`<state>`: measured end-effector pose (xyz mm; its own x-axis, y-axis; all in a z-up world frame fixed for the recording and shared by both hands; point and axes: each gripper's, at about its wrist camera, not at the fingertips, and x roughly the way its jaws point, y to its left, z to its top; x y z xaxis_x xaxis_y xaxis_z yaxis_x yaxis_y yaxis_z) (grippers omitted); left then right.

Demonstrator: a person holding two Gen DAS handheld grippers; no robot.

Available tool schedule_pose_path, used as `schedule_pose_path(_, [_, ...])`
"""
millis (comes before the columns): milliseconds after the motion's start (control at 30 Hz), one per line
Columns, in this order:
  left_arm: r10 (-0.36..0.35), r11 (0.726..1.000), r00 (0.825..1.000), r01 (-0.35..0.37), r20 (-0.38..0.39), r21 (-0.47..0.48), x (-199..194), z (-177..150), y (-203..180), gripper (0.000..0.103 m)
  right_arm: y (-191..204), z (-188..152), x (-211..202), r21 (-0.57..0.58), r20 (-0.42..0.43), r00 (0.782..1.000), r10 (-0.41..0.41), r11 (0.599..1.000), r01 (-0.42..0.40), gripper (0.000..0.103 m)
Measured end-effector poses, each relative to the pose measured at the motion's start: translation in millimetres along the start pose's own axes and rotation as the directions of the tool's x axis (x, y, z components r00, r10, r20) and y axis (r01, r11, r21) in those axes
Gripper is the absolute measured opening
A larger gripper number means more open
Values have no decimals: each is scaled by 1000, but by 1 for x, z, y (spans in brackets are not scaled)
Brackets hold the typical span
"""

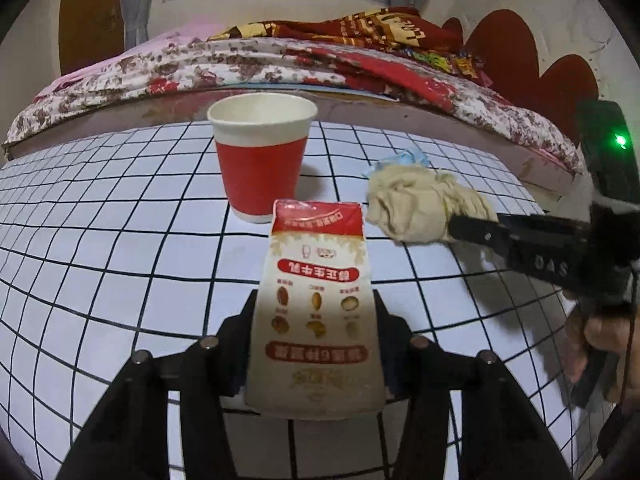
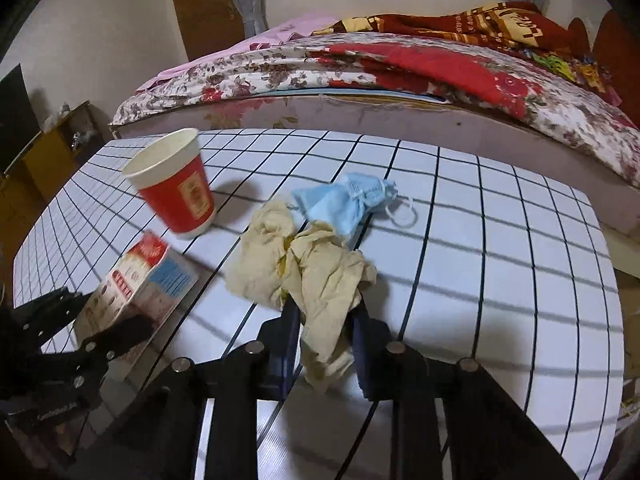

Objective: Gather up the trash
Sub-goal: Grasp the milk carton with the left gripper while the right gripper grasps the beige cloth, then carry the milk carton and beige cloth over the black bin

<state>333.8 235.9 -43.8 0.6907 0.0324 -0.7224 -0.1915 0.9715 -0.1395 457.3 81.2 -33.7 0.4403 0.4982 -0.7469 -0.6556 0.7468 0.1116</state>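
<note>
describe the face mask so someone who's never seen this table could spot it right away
Start at the white table with the black grid in front of the bed. Right of the red paper cup lies a crumpled beige tissue; the face mask touches its far side. It is the only light blue thing there, scrunched, with a white ear loop trailing to the right.

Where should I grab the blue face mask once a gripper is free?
Take the blue face mask by its bunched body, coming from above and from the near right, jaws across its narrow width. It lies crumpled against the beige tissue wad, so the left side is crowded; the loose ear loop would likely slip.
</note>
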Motion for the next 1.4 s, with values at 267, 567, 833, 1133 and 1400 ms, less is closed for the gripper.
schedule_pose_path(267, [-27,999,999,26,28,36,-30,-18,-19,51,23,-37,-57,6,61,996,-65,998,65,21])
schedule_pose_path(567, [-79,994,994,73,70,83,-80,-45,-51,51,19,-83,-138,74,106,986,-131,990,123,21])
schedule_pose_path(833, [-144,983,986,133,83,125,-117,-70,-87,51,11,-131,-204,134,133,977,-169,979,151,21])
schedule_pose_path(1133, [-204,964,974,184,95,191,-147,-93,-133,51,-4,-184,-271,217,188,951,-247,954,205,21])
schedule_pose_path(1400, [-252,940,963,220,96,262,-167,-108,-175,51,-24,-222,-328,285,226,918,-327,923,259,21])
